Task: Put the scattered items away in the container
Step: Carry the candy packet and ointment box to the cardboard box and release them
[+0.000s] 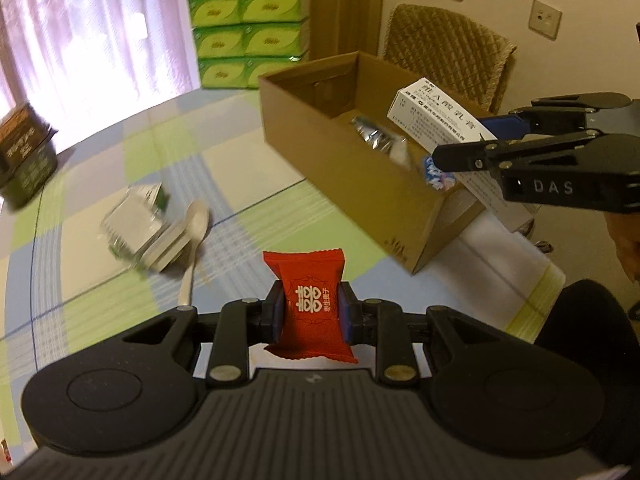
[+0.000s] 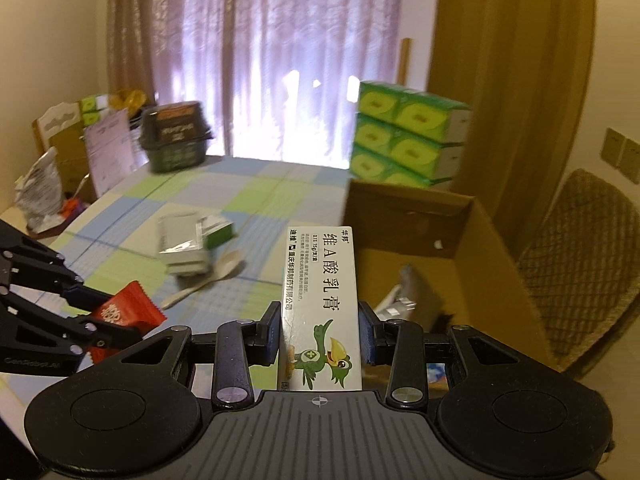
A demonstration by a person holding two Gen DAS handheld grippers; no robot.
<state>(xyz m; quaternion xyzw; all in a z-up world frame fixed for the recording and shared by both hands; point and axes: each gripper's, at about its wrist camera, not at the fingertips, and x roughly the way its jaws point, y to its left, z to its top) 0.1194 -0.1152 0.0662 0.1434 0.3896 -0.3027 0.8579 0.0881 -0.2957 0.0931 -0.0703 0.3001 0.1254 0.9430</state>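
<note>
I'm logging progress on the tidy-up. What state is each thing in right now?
Left gripper: jaws shut on the red foil candy packet, held off the table.
Right gripper: jaws shut on the white ointment carton, held near the box.
Brown cardboard box: open-topped, some packets already inside.
White plastic spoon: lying on the checked tablecloth.
Green-and-white packets: piled beside the spoon, not yet collected.

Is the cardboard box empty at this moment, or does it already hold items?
Not empty. The open cardboard box already holds a silvery packet and a blue-white wrapper; what else lies inside, cannot tell.
</note>
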